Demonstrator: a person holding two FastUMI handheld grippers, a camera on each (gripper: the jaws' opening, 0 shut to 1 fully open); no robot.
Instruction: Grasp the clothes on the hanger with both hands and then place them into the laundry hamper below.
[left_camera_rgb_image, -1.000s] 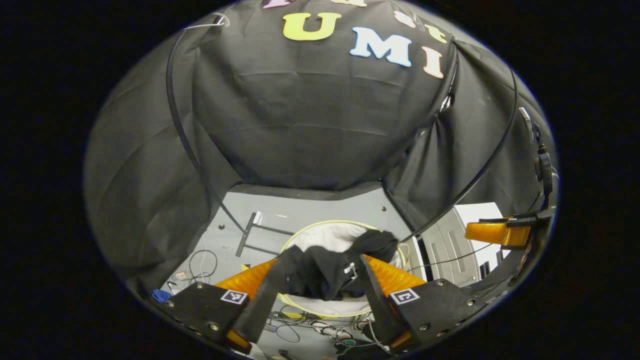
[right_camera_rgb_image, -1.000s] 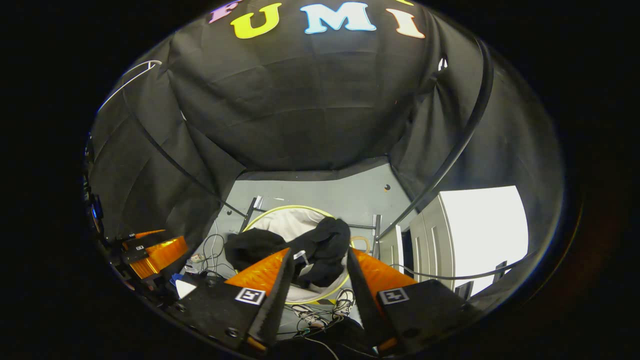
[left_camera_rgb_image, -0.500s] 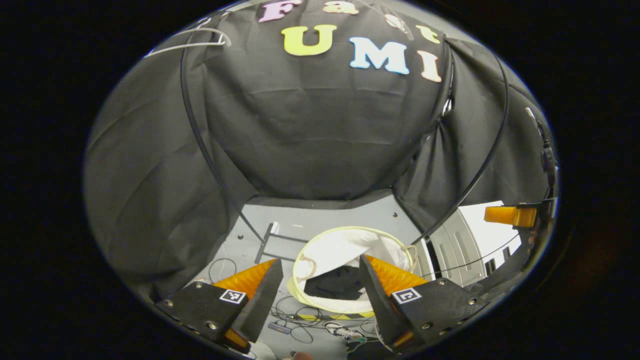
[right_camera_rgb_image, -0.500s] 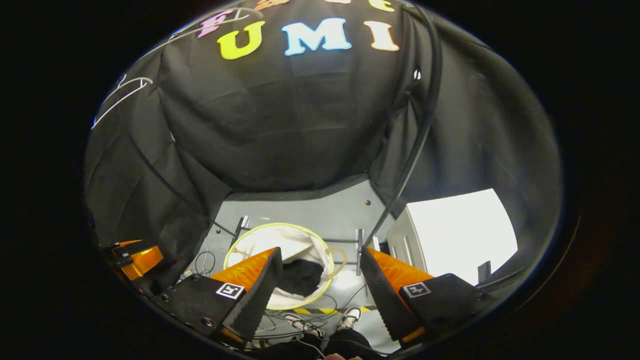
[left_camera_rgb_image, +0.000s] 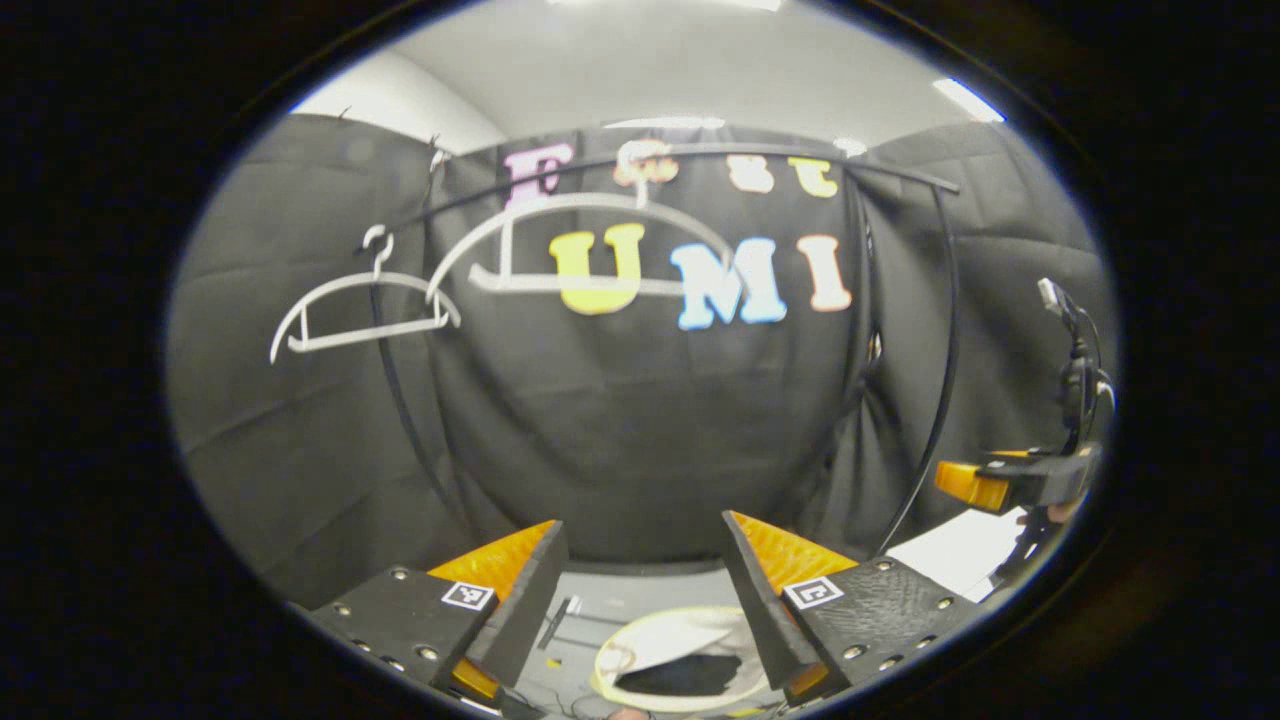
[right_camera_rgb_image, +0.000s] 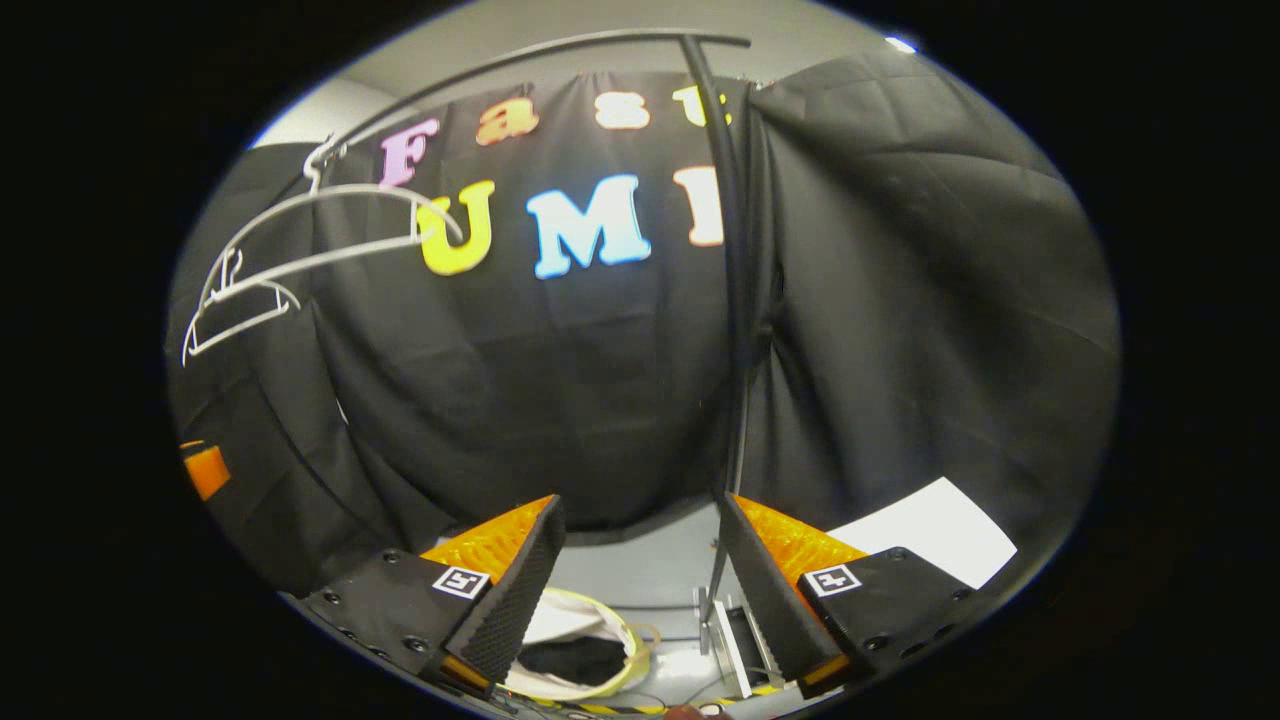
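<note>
The black clothes (left_camera_rgb_image: 680, 676) are seen lying inside the hamper (left_camera_rgb_image: 640, 650) at bottom centre; the left gripper (left_camera_rgb_image: 640, 600) and right gripper (right_camera_rgb_image: 640, 590) are spread wide, empty

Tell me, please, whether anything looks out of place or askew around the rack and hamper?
Nothing stands out. Both white hangers hang bare on the rack, and the black garment lies inside the hamper.
</note>
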